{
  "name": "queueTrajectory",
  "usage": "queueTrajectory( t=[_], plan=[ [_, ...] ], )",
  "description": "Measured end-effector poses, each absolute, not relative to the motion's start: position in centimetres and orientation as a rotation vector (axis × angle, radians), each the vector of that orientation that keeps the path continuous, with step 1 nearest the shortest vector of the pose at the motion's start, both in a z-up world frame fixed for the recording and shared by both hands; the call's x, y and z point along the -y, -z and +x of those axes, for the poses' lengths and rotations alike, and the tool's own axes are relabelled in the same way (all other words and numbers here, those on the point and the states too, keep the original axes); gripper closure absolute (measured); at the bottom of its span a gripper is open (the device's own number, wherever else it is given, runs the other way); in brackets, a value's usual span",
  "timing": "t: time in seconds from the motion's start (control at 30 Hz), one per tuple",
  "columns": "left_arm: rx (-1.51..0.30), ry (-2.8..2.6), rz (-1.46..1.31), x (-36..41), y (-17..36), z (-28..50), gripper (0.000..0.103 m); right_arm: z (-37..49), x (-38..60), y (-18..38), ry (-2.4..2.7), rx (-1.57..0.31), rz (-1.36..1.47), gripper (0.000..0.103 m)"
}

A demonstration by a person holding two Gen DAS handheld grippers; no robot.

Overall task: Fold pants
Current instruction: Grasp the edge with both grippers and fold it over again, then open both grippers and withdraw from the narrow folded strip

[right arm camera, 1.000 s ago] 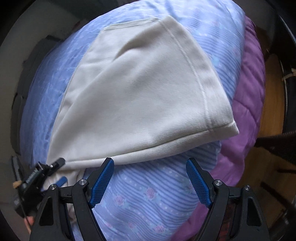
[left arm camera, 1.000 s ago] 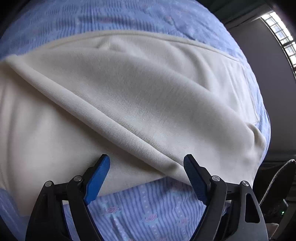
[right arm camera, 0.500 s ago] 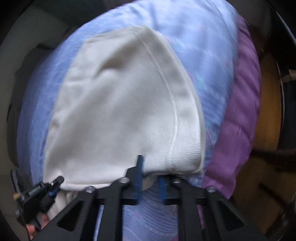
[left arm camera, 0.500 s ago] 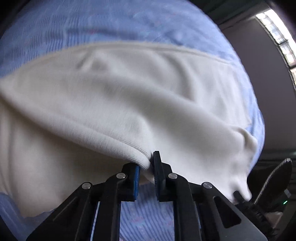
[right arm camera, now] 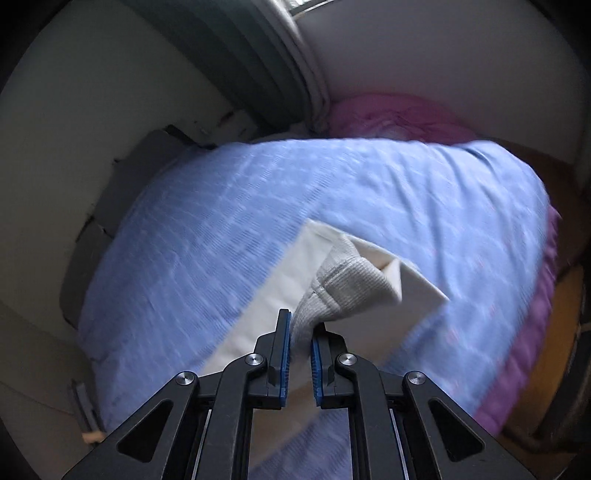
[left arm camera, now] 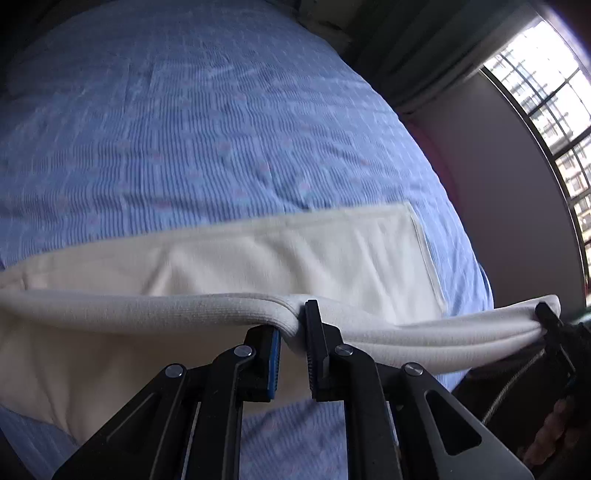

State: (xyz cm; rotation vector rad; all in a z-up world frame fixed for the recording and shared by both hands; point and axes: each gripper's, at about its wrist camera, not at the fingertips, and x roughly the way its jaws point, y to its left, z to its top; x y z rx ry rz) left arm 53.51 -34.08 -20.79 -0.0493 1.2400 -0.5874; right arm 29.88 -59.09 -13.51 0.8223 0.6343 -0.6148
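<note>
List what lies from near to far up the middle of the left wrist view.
left gripper clamped on the pants' ribbed edge → pants lying flat → blue striped bedcover → dark wall beyond the bed.

- Daylight is glaring through the window (left arm camera: 546, 92), blowing it out
- Motion blur is smearing the blue bedspread (right arm camera: 229, 236) in the right view
- Fisheye bending is darkening both frames' edges

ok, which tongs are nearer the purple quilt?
Right. The right tongs grip the pants at the end toward the purple quilt; the left tongs clamp the same edge further along, away from it.
</note>
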Motion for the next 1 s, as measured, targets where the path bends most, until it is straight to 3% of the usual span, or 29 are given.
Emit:
queueTrajectory(
  t=[0.43, 0.8, 0.87, 0.93, 0.97, 1.0],
  plan=[
    [-1.416, 0.368, -0.079, 39.1, 28.1, 62.4, 0.088, 46.4, 69.4, 22.1, 0.567, -0.885, 0.767, 0.093],
    [-1.481, 0.217, -0.054, 41.0, 31.3, 64.8, 0.086, 52.1, 73.1, 28.9, 0.554, -0.989, 0.784, 0.093],
    [-1.493, 0.192, -0.049, 41.4, 31.2, 64.8, 0.078, 52.6, 73.5, 29.3, 0.555, -1.012, 0.798, 0.090],
    [-1.483, 0.203, -0.084, 41.7, 30.7, 64.9, 0.051, 52.4, 73.7, 29.0, 0.588, -1.020, 0.792, 0.075],
    [-1.446, 0.218, -0.102, 41.9, 29.7, 64.7, 0.046, 52.1, 73.8, 28.4, 0.603, -1.004, 0.782, 0.058],
    [-1.412, 0.230, -0.097, 42.5, 28.8, 64.6, 0.042, 51.8, 73.9, 27.7, 0.613, -0.978, 0.766, 0.051]
  ],
)
